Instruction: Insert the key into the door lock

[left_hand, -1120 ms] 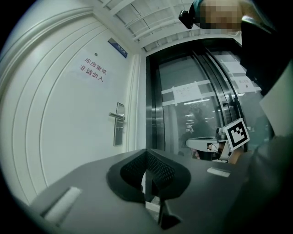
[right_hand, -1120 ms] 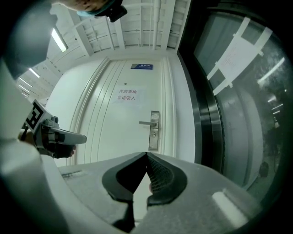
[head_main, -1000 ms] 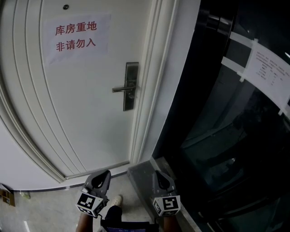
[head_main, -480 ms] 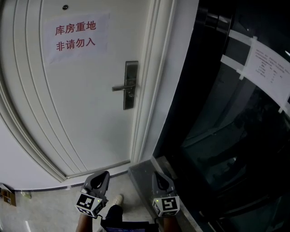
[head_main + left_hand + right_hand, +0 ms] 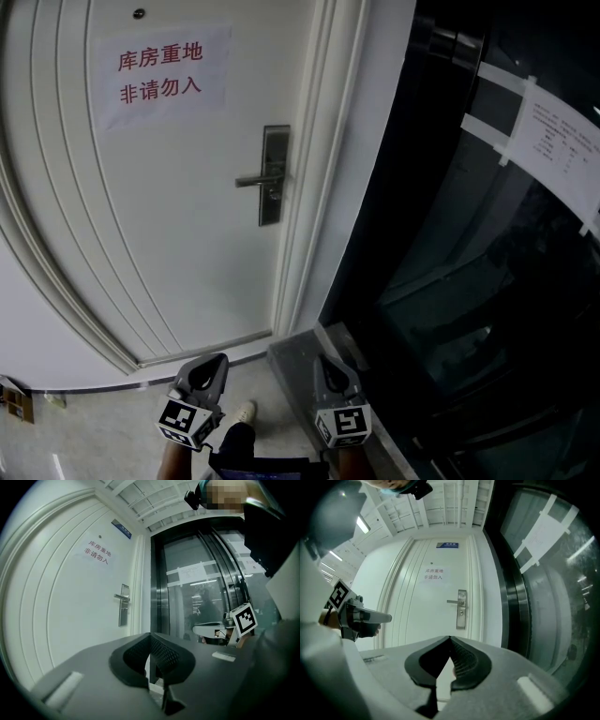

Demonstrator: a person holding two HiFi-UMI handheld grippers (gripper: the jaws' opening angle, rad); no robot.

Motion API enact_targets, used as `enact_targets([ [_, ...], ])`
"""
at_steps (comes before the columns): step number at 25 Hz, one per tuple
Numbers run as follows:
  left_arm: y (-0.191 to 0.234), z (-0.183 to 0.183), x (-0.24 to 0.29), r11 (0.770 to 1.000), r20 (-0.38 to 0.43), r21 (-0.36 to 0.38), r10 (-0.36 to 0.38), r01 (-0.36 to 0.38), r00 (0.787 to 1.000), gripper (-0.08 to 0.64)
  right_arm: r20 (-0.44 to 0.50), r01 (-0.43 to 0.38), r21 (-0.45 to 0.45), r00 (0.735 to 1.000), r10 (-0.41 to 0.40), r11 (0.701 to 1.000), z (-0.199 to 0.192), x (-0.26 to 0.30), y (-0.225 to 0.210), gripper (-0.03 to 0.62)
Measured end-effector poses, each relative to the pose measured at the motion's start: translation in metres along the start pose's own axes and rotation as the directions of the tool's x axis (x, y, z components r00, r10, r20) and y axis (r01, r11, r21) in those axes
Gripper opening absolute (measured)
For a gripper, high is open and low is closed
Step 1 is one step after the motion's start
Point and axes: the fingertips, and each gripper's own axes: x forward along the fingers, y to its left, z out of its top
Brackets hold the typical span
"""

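The white door (image 5: 169, 216) carries a metal lock plate (image 5: 273, 175) with a lever handle (image 5: 251, 180) and a keyhole under it. The plate also shows in the left gripper view (image 5: 123, 605) and in the right gripper view (image 5: 461, 609). Both grippers are held low and well short of the door, pointing at it. The tips of my left gripper (image 5: 217, 358) (image 5: 150, 634) meet, so it is shut. My right gripper (image 5: 323, 360) (image 5: 450, 638) is shut too. I cannot make out a key in either gripper.
A paper notice (image 5: 161, 73) with red characters hangs on the door. Dark glass doors (image 5: 487, 262) with taped paper (image 5: 553, 136) fill the right side. A metal threshold strip (image 5: 197, 361) edges the floor. A shoe (image 5: 242, 412) shows between the grippers.
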Motion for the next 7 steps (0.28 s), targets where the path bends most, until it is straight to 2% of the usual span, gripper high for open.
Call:
enact_targets([
  [7,0.0025,-0.0007,-0.0015,1.000,0.000,0.000,0.002,-0.002,1.000,0.003,-0.016,-0.002,0.007,1.000,0.002,1.000,-0.0066,0.0012,0.0040,0.000],
])
